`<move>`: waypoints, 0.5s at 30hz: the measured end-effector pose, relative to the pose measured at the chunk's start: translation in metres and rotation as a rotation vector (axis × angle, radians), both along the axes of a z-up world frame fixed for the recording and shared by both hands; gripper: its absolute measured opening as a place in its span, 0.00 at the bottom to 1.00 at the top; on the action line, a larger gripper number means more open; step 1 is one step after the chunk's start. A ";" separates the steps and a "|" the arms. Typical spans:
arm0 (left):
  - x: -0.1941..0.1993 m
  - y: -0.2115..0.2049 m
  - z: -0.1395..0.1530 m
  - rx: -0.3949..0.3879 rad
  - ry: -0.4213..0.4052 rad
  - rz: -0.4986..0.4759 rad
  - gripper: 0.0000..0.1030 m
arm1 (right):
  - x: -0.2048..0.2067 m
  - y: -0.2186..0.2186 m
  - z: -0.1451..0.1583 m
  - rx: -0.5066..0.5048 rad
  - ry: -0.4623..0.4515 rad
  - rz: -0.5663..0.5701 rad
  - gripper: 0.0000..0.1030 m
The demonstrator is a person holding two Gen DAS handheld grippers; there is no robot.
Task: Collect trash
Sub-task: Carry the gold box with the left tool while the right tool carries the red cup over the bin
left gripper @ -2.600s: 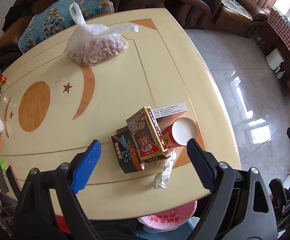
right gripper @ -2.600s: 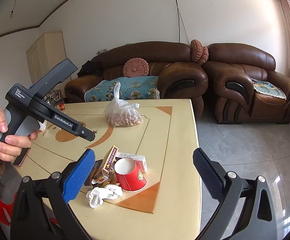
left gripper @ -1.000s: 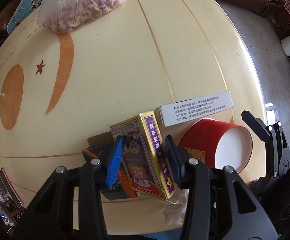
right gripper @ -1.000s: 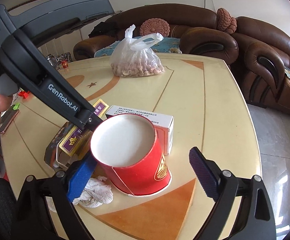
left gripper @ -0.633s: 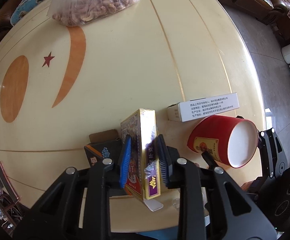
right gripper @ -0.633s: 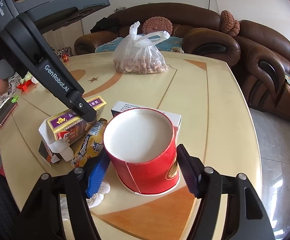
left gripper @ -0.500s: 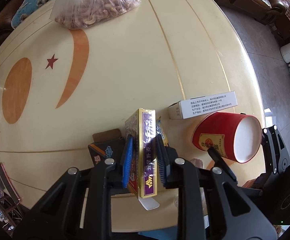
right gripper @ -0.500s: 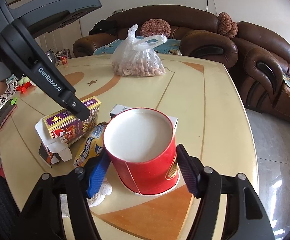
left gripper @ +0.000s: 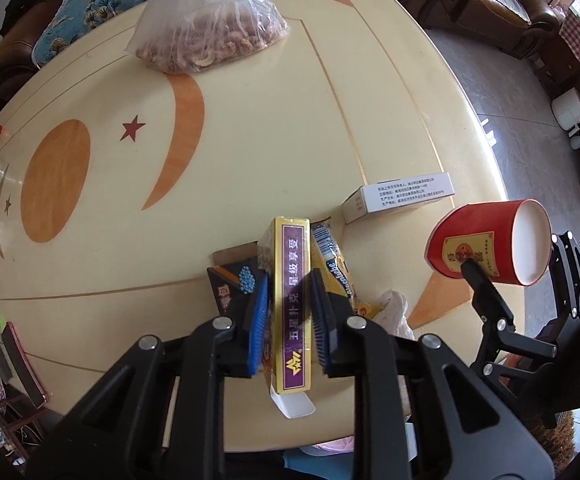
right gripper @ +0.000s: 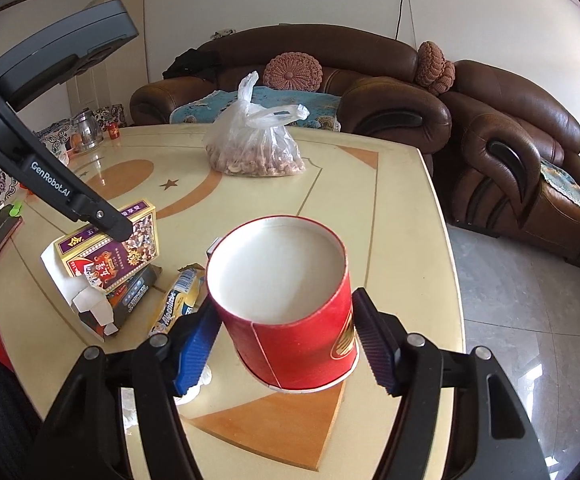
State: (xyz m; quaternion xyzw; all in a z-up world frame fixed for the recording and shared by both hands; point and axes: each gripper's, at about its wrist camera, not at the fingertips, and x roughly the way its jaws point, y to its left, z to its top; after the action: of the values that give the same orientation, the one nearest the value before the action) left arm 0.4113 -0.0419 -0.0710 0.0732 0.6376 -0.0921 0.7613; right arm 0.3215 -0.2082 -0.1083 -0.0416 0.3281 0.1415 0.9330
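Left gripper (left gripper: 288,316) pinches the playing-card box (left gripper: 290,300) above the table (left gripper: 250,120); its open flap could snag. Right gripper (right gripper: 286,340) clamps the red paper cup (right gripper: 290,308), which may crush or slip.

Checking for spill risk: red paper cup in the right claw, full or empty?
Empty: the red paper cup shows only a bare white inside, right down to its bottom.

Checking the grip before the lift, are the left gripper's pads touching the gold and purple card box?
Touching. The left wrist view shows the left gripper with both blue pads pressed flat against the card box, no gap either side.
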 end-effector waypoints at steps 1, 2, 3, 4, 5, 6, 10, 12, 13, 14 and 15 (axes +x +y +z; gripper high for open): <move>-0.004 0.000 0.005 -0.006 -0.007 -0.003 0.21 | -0.002 -0.001 0.004 -0.004 -0.006 -0.006 0.62; -0.007 0.003 0.009 -0.011 -0.013 -0.001 0.21 | -0.005 -0.001 0.009 -0.008 -0.011 -0.008 0.62; -0.010 0.004 0.013 -0.014 -0.021 -0.001 0.21 | -0.008 -0.001 0.013 -0.011 -0.016 -0.009 0.62; -0.013 0.005 0.017 -0.017 -0.028 -0.003 0.21 | -0.011 -0.001 0.018 -0.015 -0.022 -0.010 0.62; -0.018 0.007 0.022 -0.021 -0.034 -0.002 0.21 | -0.015 0.000 0.022 -0.022 -0.029 -0.012 0.62; -0.022 0.008 0.026 -0.026 -0.039 0.000 0.21 | -0.018 0.001 0.027 -0.028 -0.035 -0.012 0.62; -0.038 0.014 0.042 -0.036 -0.070 -0.012 0.21 | -0.038 0.005 0.046 -0.052 -0.062 -0.010 0.62; -0.051 0.016 0.051 -0.036 -0.088 -0.016 0.21 | -0.050 0.007 0.054 -0.061 -0.073 -0.009 0.62; -0.057 0.017 0.056 -0.038 -0.096 -0.019 0.21 | -0.056 0.008 0.058 -0.065 -0.077 -0.008 0.62; -0.063 0.018 0.060 -0.039 -0.104 -0.023 0.21 | -0.062 0.010 0.062 -0.070 -0.081 -0.008 0.62; -0.070 0.019 0.064 -0.037 -0.113 -0.027 0.21 | -0.067 0.011 0.065 -0.072 -0.083 -0.009 0.62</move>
State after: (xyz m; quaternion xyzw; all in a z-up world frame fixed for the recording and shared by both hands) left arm 0.3413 -0.0229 -0.0067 0.0726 0.5906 -0.1097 0.7961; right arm 0.2543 -0.1974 -0.0430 -0.0794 0.2940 0.1238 0.9444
